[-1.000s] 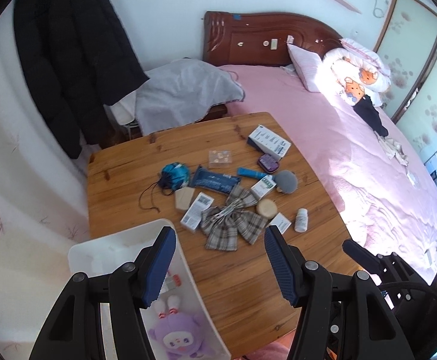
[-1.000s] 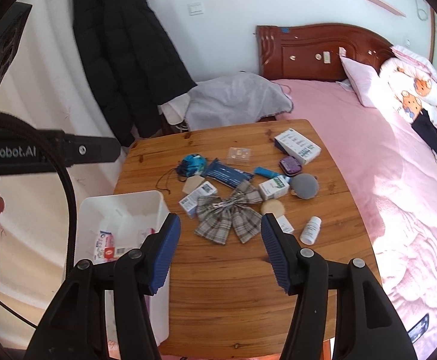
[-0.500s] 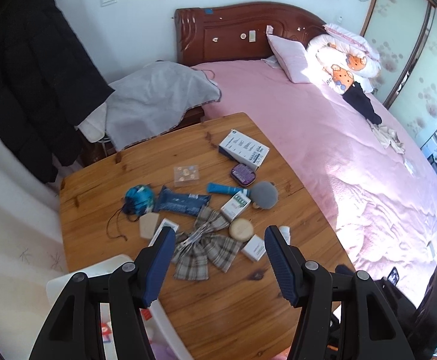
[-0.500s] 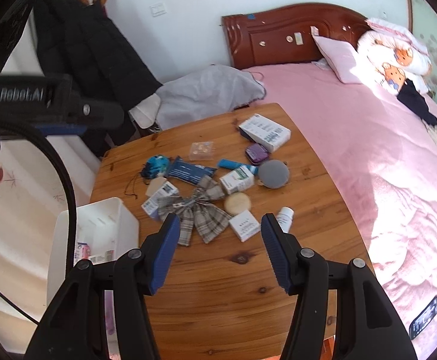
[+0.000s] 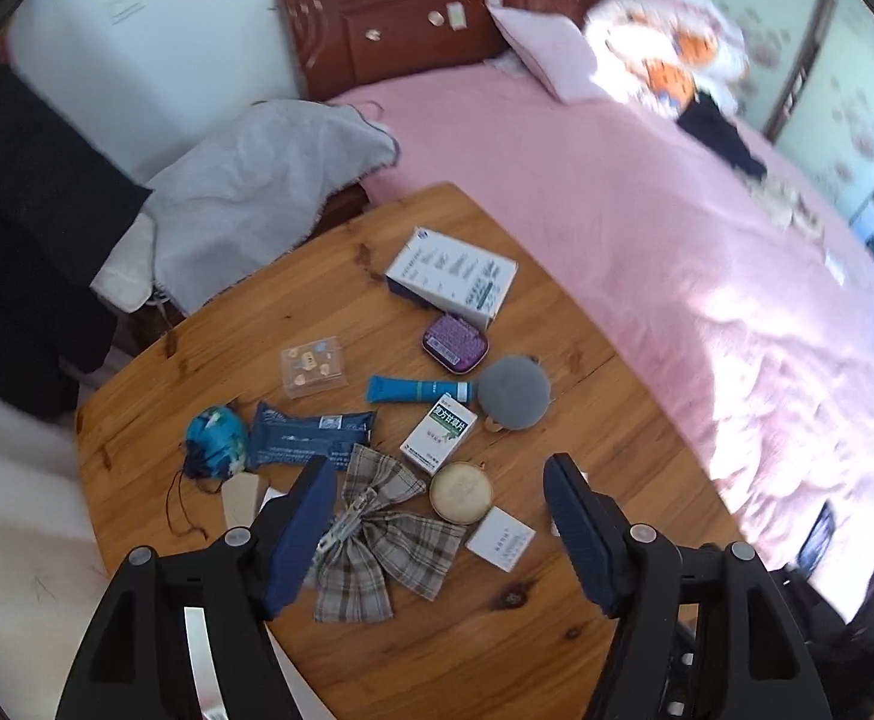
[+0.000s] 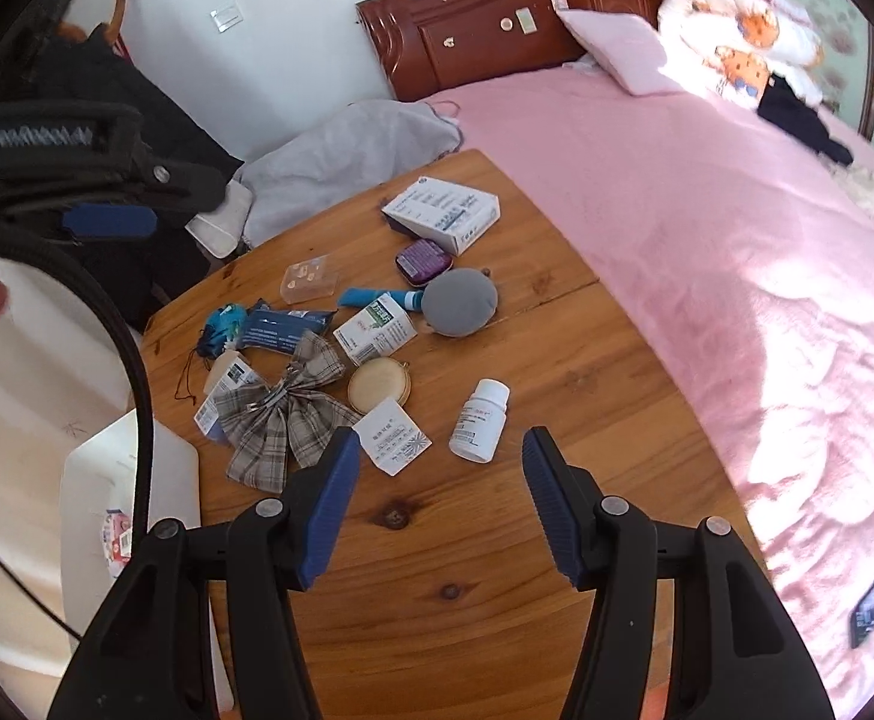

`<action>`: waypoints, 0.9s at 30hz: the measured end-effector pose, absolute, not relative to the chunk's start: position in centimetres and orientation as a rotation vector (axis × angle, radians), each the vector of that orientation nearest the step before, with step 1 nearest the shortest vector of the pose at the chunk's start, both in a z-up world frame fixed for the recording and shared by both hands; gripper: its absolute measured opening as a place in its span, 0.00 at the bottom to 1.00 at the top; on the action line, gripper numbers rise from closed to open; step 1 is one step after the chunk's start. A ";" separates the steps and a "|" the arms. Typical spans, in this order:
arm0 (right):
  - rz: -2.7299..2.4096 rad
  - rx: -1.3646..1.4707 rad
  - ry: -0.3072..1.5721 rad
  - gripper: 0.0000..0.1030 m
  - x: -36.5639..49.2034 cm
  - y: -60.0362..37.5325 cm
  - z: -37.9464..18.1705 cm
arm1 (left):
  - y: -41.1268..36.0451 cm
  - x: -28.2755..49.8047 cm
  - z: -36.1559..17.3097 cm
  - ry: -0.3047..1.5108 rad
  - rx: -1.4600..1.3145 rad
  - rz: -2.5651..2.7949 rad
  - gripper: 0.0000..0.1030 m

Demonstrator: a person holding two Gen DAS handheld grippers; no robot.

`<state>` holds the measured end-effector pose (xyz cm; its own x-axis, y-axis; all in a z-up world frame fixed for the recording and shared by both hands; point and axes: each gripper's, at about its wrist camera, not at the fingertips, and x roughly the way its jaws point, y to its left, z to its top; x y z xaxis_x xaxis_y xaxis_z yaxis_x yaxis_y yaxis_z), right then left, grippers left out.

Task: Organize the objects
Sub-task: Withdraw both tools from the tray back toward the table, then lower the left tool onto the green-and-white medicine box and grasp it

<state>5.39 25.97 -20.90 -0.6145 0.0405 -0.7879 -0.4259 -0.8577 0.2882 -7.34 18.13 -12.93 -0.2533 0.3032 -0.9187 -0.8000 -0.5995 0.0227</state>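
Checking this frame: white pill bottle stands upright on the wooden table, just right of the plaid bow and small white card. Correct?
Not quite. The white pill bottle lies on its side, not upright, as the right wrist view shows. It is on the wooden table, right of the plaid bow and small white card.

Left gripper (image 5: 439, 531) at lower frame, jaws opening, nothing between the pads. Below it on the wooden table (image 5: 556, 648): plaid bow (image 5: 377, 546), round compact (image 5: 460, 492), small white packet (image 5: 501, 538). Grey pouch (image 5: 513, 391) centre frame; large white box (image 5: 451, 276) above it.
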 end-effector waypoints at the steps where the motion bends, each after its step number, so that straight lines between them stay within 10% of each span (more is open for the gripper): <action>1: 2.526 -1.212 0.700 0.59 5.4 26.4 -21.4 | 18.5 -7.4 -13.6 0.675 -1.259 1.911 0.70; 27: 2.293 -1.400 0.766 0.71 -0.1 30.2 -31.5 | 25.3 -12.4 -28.8 0.913 -1.493 1.660 0.70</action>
<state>-0.12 30.25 -31.52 -0.4526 0.0131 -0.8916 -0.5466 -0.7941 0.2658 -12.38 25.29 -28.84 -0.0767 0.0499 -0.9958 -0.8676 -0.4954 0.0420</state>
